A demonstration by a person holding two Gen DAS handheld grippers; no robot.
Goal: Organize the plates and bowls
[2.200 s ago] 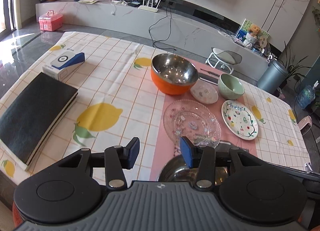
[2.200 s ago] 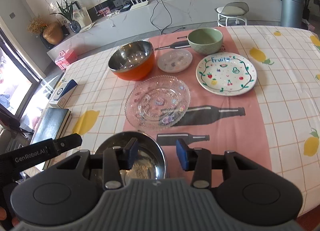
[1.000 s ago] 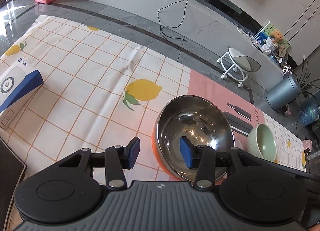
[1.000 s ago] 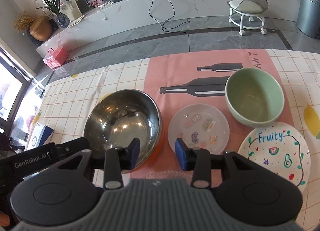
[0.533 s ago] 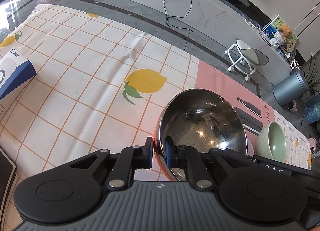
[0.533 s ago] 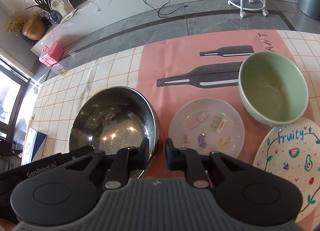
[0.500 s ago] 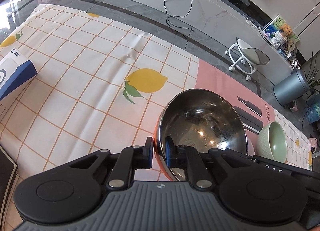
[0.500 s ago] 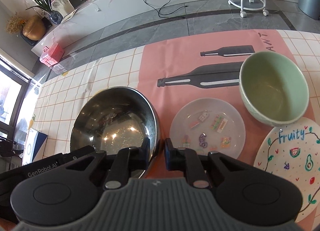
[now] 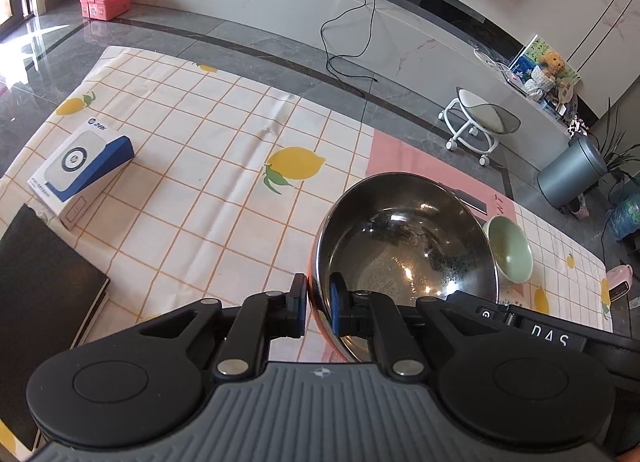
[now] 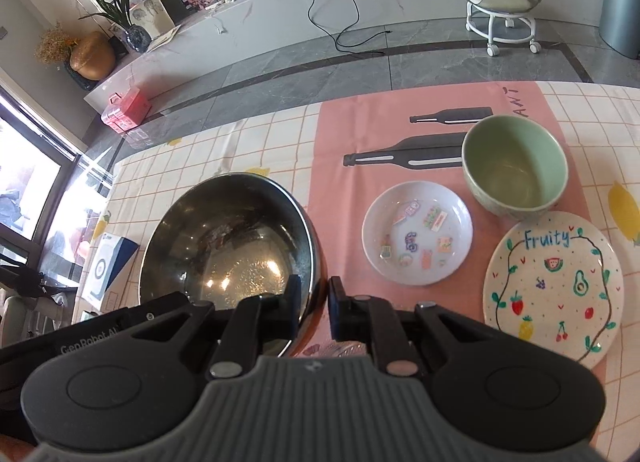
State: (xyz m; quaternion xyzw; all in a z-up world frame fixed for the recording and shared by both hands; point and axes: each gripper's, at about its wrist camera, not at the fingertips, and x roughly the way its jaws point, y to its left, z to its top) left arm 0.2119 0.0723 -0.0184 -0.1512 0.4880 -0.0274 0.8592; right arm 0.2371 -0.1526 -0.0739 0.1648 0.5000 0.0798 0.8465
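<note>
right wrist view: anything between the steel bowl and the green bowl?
Yes. In the right wrist view the small sticker plate lies between the steel bowl and the green bowl, on the pink runner, apart from both.

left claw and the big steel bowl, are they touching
Touching. In the left wrist view the left claw is shut on the steel bowl, one finger outside the near rim and one inside, with no gap showing on either side.
</note>
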